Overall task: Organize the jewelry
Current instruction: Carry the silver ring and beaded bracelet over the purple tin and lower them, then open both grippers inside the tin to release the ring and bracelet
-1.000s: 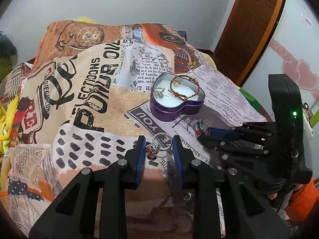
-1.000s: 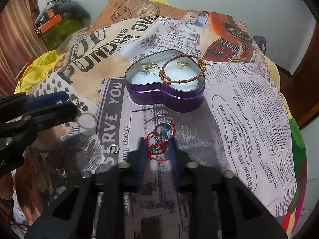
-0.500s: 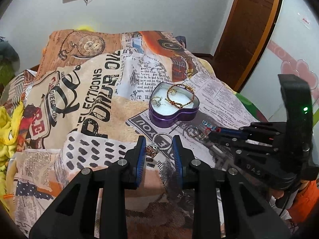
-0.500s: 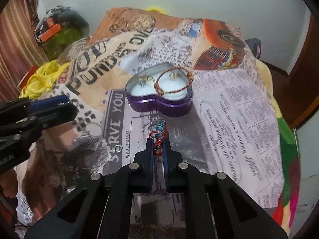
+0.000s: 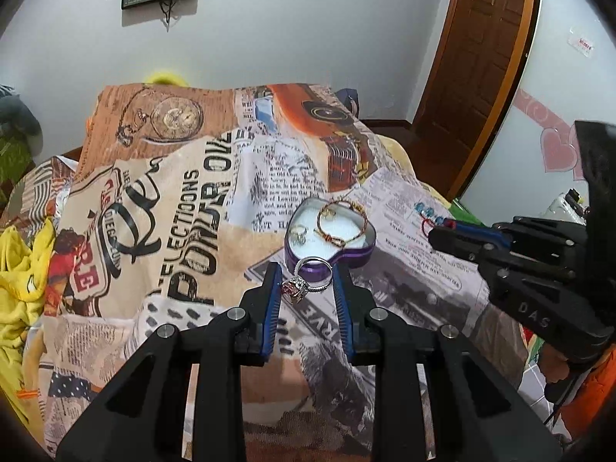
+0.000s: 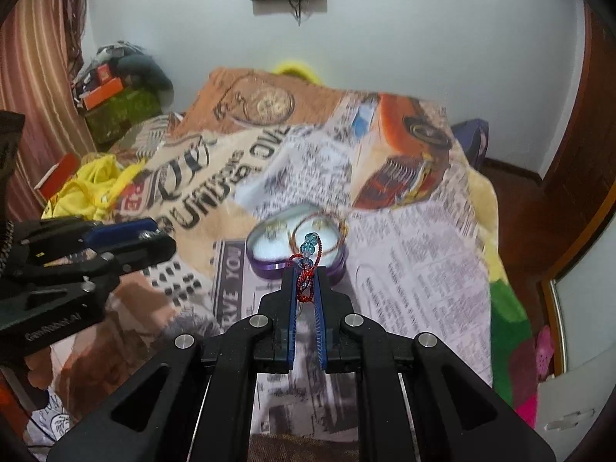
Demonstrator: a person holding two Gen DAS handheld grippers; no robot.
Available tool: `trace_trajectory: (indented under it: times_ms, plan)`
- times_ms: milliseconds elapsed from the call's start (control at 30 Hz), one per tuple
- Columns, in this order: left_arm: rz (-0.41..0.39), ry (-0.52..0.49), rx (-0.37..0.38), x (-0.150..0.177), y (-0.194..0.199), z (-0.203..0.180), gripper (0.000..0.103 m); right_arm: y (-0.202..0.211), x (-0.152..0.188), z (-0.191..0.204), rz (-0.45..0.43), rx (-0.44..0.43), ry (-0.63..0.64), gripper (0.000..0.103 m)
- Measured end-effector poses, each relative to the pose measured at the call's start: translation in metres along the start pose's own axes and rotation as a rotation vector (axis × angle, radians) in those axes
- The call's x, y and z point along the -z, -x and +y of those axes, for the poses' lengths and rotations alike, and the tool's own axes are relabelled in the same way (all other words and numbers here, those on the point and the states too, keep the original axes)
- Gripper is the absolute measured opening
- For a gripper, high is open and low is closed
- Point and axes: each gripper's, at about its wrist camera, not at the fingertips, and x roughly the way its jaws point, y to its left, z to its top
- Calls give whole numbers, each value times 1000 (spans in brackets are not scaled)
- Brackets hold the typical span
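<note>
My left gripper [image 5: 305,283] is shut on a silver ring with a pinkish stone [image 5: 308,279] and holds it above the bed, just in front of the purple heart-shaped tin [image 5: 358,256]. The tin holds a gold and red bracelet [image 5: 340,223] and small gold pieces [image 5: 298,234]. My right gripper [image 6: 307,283] is shut on a red cord bracelet with blue beads [image 6: 307,265], lifted in front of the tin [image 6: 265,269]. In the left wrist view the right gripper [image 5: 442,231] is to the right of the tin with the beads [image 5: 425,210] at its tip.
A printed blanket [image 5: 192,200] covers the bed. Yellow cloth [image 5: 19,269] lies at its left edge. A wooden door [image 5: 481,57] stands at the far right. Boxes and bags [image 6: 115,92] are piled at the back left by a curtain.
Both grippers have risen from the blanket. The left one lifted the ring. The right one closed on the red cord bracelet and lifted it.
</note>
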Motion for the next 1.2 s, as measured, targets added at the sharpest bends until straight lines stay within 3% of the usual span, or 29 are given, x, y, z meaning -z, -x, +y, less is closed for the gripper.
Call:
trace_trajectory:
  times_ms: [333, 533, 1200]
  plan:
    - [-22, -11, -6, -23, -12, 1, 26, -2, -24, -12, -85, -18, -8, 8]
    - [-18, -35, -5, -33, -29, 0, 26, -16, -31, -20, -86, -29, -25, 8]
    - [106, -49, 14, -37, -106, 7, 26, -83, -34, -24, 73, -118, 36, 8]
